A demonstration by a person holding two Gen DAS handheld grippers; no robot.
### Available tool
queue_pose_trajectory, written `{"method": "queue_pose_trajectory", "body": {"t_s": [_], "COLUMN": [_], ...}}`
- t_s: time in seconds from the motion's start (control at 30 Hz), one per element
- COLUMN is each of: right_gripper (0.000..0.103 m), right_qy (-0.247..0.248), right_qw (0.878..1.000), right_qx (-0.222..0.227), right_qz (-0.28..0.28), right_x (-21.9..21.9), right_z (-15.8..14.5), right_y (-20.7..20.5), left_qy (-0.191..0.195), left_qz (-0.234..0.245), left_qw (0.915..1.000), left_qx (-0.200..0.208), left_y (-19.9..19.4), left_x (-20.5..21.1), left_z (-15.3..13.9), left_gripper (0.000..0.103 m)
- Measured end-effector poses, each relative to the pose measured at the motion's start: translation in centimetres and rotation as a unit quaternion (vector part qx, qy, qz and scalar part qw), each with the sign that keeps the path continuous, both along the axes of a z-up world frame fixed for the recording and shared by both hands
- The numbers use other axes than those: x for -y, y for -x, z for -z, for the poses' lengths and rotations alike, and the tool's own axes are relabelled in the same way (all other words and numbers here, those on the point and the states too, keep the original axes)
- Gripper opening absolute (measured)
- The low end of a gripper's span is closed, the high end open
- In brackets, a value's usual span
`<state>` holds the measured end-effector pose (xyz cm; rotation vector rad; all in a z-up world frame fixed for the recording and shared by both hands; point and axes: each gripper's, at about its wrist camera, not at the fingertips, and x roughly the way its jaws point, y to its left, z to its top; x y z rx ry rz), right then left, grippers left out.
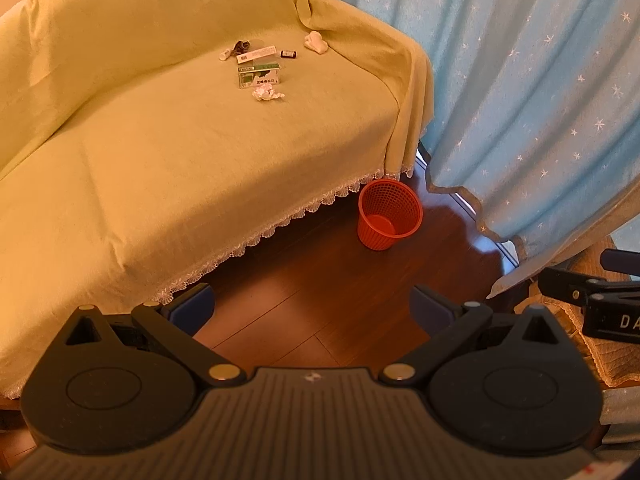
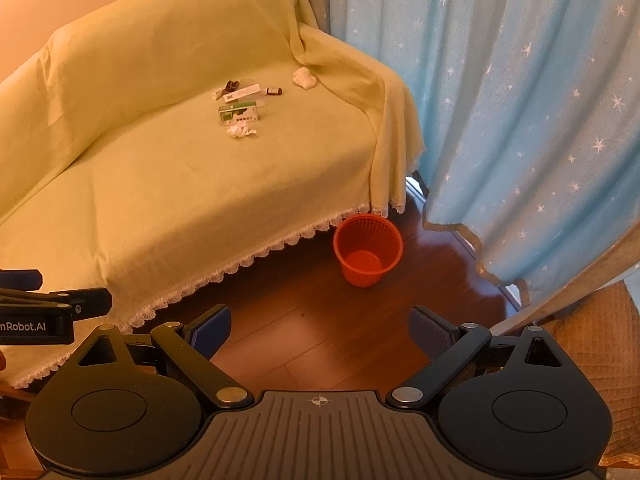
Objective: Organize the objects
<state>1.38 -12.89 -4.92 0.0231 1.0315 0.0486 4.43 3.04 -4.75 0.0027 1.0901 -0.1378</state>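
Both grippers spread wide and empty: left gripper [image 1: 312,308], right gripper [image 2: 320,332], low over the floor [image 1: 320,304] near the sofa [image 1: 160,160]. Clutter far ahead on the sofa seat: green box [image 1: 259,76], long axis left to right, crumpled tissue [image 1: 267,93] just in front; red basket [image 1: 390,214] nearer, rightward, closer to the right gripper. Small items behind the box too tiny to identify.

Before you, the sofa [image 1: 168,168] under its yellow-green cover carries a small cluster: a green box [image 1: 259,75], crumpled tissue [image 1: 267,93] just beside it, a long white box [image 1: 256,53], a dark bottle [image 1: 288,54] and a white wad [image 1: 316,42] near the armrest.
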Motion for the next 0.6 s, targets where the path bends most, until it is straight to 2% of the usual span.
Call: {"method": "queue_pose_trajectory", "body": {"t_s": [0.13, 0.33, 0.47, 0.6], "right_gripper": [0.093, 0.093, 0.093, 0.093], "right_qy": [0.004, -0.005, -0.004, 0.005], "right_qw": [1.0, 0.999, 0.996, 0.99], "right_qx": [0.0, -0.002, -0.009, -0.02], "right_qz": [-0.012, -0.045, -0.091, -0.137], "right_x": [1.0, 3.5, 5.5, 7.9], "right_z": [1.1, 4.3, 7.8, 12.8], "right_y": [-1.7, -6.9, -11.8, -16.8], "left_qy": [0.004, 0.007, -0.004, -0.016], "left_qz": [0.006, -0.001, -0.011, -0.013], "left_qw": [0.9999, 0.9995, 0.9993, 0.9991], "left_qx": [-0.013, -0.031, -0.035, -0.038], "left_y": [-2.3, -7.5, -12.1, -16.6], "left_x": [0.9, 3.3, 5.4, 7.6], "left_z": [1.4, 4.2, 6.9, 10.7], "left_gripper": [0.102, 0.102, 0.102, 0.102]}}
